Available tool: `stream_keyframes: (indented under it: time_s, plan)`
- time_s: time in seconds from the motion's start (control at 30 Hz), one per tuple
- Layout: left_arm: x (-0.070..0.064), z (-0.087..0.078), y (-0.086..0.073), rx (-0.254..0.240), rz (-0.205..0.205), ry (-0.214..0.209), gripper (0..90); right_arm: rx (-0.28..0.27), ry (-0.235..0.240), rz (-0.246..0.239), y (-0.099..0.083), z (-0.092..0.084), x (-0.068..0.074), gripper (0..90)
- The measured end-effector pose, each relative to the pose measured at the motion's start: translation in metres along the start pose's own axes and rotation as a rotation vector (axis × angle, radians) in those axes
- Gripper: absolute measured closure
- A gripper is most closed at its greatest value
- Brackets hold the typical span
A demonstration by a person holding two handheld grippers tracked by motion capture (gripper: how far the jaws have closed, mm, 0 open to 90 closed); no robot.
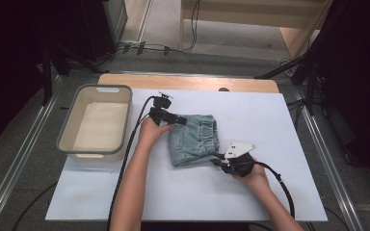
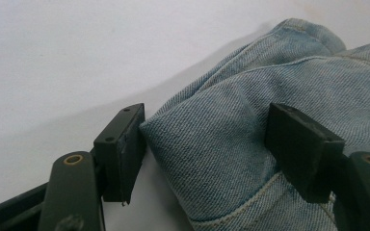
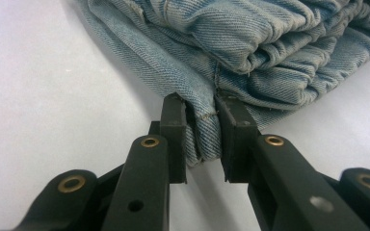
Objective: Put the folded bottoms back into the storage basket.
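The folded pale blue denim shorts [image 1: 194,139] lie on the white table [image 1: 279,192]. One corner is pinched by the right gripper [image 3: 202,139]. The shorts sit between the left gripper [image 2: 204,144]'s jaws, which must likely be squeezed tighter before lifting.

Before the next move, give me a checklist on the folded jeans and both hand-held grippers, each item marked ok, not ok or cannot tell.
1. Right hand-held gripper clamped on the hem of the folded jeans: ok.
2. Left hand-held gripper straddling a corner of the jeans: ok, denim sits between the jaws.
3. Left pads pressing firmly on the denim: cannot tell; both touch the fabric, grip not confirmed.
4. Jeans lying folded on the white board: ok.
5. Bin beside the jeans free to receive them: ok, nothing shows inside.
6. Cables clear of the jeans: ok.
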State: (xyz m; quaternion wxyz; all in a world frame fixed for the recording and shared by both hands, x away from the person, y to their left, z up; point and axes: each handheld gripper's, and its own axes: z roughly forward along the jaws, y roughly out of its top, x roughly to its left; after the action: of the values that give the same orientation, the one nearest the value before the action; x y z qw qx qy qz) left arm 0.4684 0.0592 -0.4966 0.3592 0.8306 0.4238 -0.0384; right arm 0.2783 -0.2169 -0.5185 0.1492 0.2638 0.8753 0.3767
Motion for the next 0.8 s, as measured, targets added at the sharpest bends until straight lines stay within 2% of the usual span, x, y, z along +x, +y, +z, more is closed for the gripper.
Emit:
stream_keyframes:
  time_s: [0.3,0.53,0.63,0.8]
  plan:
    - [0.0103,0.0012,-0.003,-0.023,-0.072,-0.105,53.0,-0.005,0.004,0.018,-0.0001,0.0002,-0.0003,73.8]
    - [0.0086,-0.001,-0.0017,-0.038,-0.065,-0.11,69.1,-0.009,0.002,0.025,-0.0003,0.0004,0.0,73.9]
    - [0.0068,-0.0015,-0.0013,-0.04,-0.053,-0.1,72.1,-0.009,0.0,0.032,-0.0004,0.0003,0.0003,74.1]
    - [0.0017,-0.0035,-0.0005,-0.047,-0.008,-0.071,74.0,-0.017,-0.001,0.04,-0.0013,0.0002,0.0005,75.1]
